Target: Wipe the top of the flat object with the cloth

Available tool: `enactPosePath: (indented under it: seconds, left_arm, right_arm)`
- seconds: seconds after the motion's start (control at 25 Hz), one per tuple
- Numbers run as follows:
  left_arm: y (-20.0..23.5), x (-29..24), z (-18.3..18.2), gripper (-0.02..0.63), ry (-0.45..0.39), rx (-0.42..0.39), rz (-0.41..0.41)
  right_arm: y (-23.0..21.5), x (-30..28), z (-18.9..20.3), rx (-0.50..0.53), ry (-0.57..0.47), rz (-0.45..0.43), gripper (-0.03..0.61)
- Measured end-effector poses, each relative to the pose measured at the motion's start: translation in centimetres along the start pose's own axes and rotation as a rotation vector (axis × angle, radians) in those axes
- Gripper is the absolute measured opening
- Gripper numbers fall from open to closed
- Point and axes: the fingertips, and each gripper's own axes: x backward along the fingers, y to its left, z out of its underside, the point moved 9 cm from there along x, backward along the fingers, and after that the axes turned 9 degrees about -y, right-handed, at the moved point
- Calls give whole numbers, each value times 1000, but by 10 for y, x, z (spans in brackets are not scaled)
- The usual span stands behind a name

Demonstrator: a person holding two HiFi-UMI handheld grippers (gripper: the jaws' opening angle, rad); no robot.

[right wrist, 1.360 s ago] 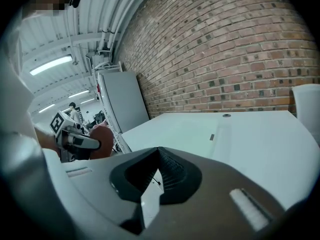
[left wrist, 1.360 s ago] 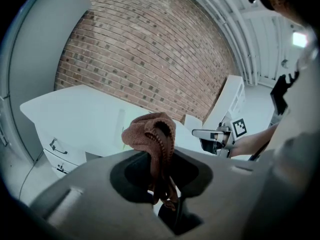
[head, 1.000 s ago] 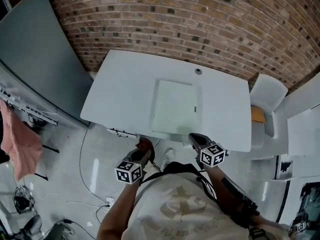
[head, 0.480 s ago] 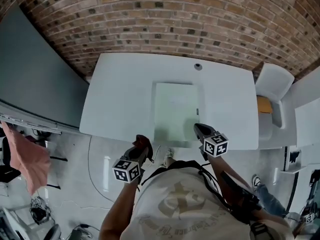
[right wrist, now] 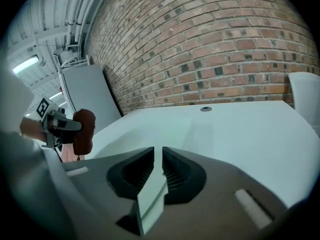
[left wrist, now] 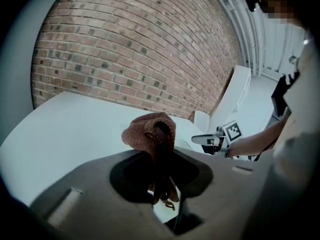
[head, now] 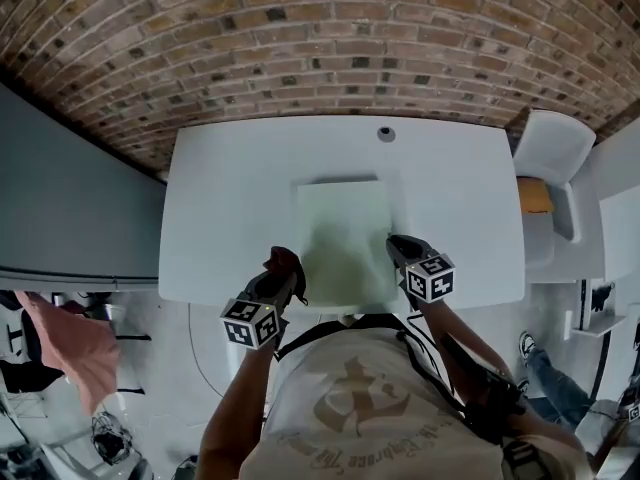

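Two grippers are counted, one in each hand. The left gripper [left wrist: 159,160] is closed on the single cloth [left wrist: 150,132]; the red-brown fabric is pinched in a bunch between the jaws, with a rounded wad standing above the tips and a short tail hanging below. The right gripper [right wrist: 158,159] has just been opening and its jaws are parted by a narrow slit; nothing is gripped, and only pale green surface is seen through the gap.

One flat object [head: 343,230] is seen, a pale green rectangular board laid flat at the middle of the one white table [head: 225,208]; its long axis is pointed away from the person, from the table's near edge toward the brick wall [head: 300,48], and its short sides are set parallel to that wall.

In the head view the cloth is held just beside the board's near left corner; the right gripper is placed over the board's near right edge; contact with the board cannot be judged for either.

One small round fitting [head: 385,134] is set in the tabletop beyond the board's far end; one white chair [head: 552,146] is stood off the table's far right corner.
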Motion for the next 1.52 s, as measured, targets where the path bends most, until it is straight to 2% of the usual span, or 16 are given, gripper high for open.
enactPosePath:
  seconds: [0.16, 0.4, 0.6, 0.92, 1.24, 1.52]
  left_arm:
    - [-3, -32, -27, 80, 38, -53, 34]
    - [7, -73, -62, 80, 85, -126, 85]
    - [15, -109, -90, 80, 111, -177, 145]
    - [10, -172, -123, 80, 179, -254, 246]
    - [-3, -237, -133, 80, 220, -311, 308]
    - [-7, -299, -135, 80, 302, -332, 364]
  right_arm:
    - [-12, -12, -4, -21, 29, 37, 123]
    - [-29, -24, -1, -161, 42, 66, 175]
    - [-38, -32, 7, -286, 103, 16, 183]
    - [-46, -36, 6, -438, 180, -68, 156]
    - [-51, -37, 8, -448, 226, -103, 152]
    - [-47, -42, 7, -432, 220, -94, 152]
